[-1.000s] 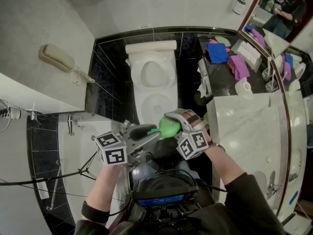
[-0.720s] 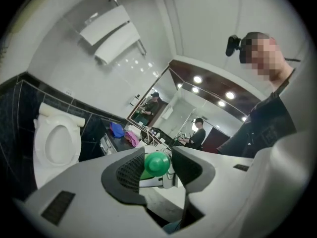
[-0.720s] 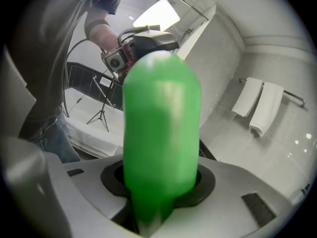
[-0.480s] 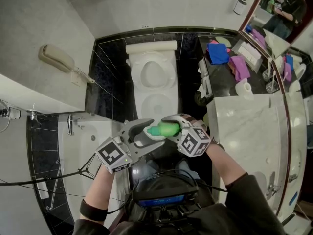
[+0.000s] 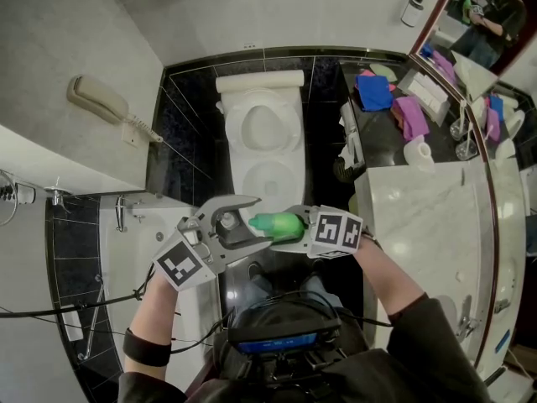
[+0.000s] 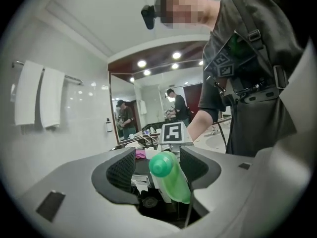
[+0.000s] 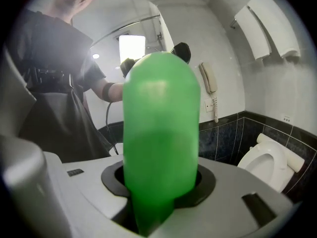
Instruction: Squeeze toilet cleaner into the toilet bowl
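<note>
The right tongs (image 5: pixel 295 227) clamp the bottle (image 5: pixel 277 222) level, steady before the toilet (image 5: pixel 262 133); the left tongs (image 5: pixel 241 222), just opened wide and now easing in slightly, bracket its cap (image 6: pixel 161 163) without touching, probably to unscrew it.

Pretty standard hotel-type bathroom. The walls (image 5: pixel 75 23) are pale grey tile up top, with a band of glossy black tile (image 5: pixel 180 124) low down that runs into the black floor (image 5: pixel 319 116). There's a cream wall phone (image 5: pixel 99 99) with a curly cord on the left wall. A white marble counter (image 5: pixel 419 225) curves along the right side, with a big mirror (image 5: pixel 482 19) in a dark red frame above its far edge. White towels (image 6: pixel 38 99) hang on a rail, and ceiling spotlights (image 6: pixel 142 63) show in the mirror.
</note>
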Demonstrator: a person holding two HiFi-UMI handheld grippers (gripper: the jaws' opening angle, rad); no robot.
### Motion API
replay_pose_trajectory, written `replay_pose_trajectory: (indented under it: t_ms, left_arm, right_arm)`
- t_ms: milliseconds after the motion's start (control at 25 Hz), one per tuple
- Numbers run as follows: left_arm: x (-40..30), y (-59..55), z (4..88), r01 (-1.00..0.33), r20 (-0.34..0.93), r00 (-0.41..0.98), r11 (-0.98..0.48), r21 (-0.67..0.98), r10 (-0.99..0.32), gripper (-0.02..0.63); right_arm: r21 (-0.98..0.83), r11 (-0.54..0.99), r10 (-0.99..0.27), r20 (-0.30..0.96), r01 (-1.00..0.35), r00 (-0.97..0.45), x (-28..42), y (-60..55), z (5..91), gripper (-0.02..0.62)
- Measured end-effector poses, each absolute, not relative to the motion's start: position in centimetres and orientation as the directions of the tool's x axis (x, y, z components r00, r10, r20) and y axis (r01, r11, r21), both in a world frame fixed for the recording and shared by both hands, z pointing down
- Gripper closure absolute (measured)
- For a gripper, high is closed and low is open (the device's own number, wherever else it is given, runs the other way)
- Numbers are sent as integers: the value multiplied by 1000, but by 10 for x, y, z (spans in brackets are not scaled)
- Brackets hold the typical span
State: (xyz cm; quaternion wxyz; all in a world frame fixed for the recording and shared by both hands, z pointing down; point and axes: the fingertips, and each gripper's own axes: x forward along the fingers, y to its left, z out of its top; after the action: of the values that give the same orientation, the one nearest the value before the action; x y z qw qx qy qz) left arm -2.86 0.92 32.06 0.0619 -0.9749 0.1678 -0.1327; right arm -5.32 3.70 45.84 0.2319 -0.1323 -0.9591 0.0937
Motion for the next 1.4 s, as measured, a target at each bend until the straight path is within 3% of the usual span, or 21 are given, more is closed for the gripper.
replay_pose_trajectory:
  t_ms: [280,400,600,1000,1400]
  left_arm:
    - [-27,11,327,-286,268,908,-944,-166,-323,373]
    - [-24,13,327,-271,263,916,-951,-151,-303,436]
    - [-24,14,328,-276,248,925,-958,-80,-288,449]
    - [-29,8,344,-410,220,904,-891,194,-368,449]
    - [-37,3,365,-448,197,886,-667,595,-419,451]
  right_arm:
    - [-265,933,336,407,242,-850,-54,44,456,413]
    - [-256,937,327,408,236,-853,-51,40,462,413]
    - [-222,947,308,430,231,-849,-51,40,457,413]
    - [225,973,-76,531,54,-844,-43,-8,474,412]
    - [601,797,-397,455,-54,-797,-31,-41,464,408]
